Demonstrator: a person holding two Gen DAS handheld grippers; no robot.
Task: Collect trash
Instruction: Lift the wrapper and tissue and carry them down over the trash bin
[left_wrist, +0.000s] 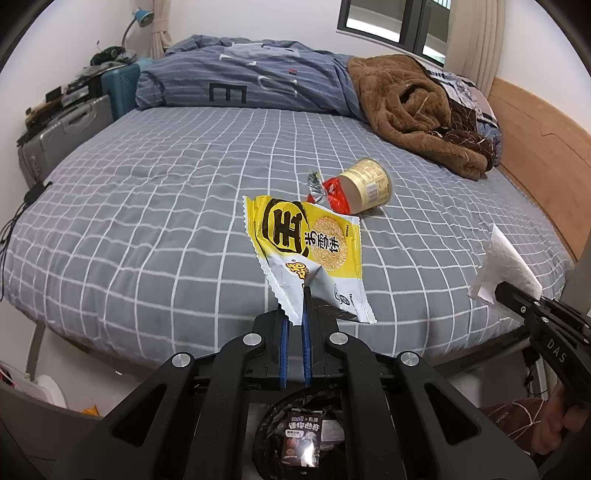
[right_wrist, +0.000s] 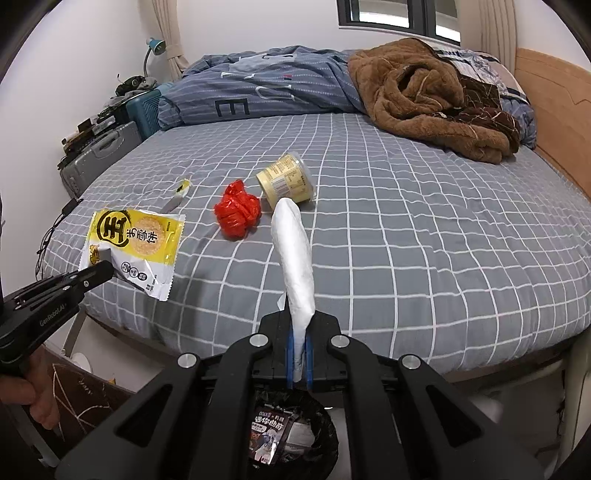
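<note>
The left gripper (left_wrist: 295, 310) is clamping the lower corner of a yellow snack wrapper (left_wrist: 310, 251), its fingers closed flat on the foil, and is holding it in the air just off the near edge of the bed (left_wrist: 147, 206). Below both tools the bin (right_wrist: 295, 435) is sitting on the floor against the bed, lined in black and already holding a dark snack packet (right_wrist: 269, 435). Judging from this, the step in hand is dropping both pieces into the bin, so the wrapper is best carried until it is hanging over the opening before the fingers are parted, since light foil is likely to flutter sideways. Further right, a crumpled red bag (right_wrist: 238, 212) and a tipped yellow cup (right_wrist: 286, 179) are lying on the bed, touching or nearly so, with a small torn wrapper strip (right_wrist: 181, 192) near them; these are waiting for later trips. On the right, the right gripper (right_wrist: 300, 347) is pinching the bottom of a white tissue (right_wrist: 295, 251), closed tight on it, and the tissue is standing up limp above the fingers. It should be lowered close to the bin's rim before release.
</note>
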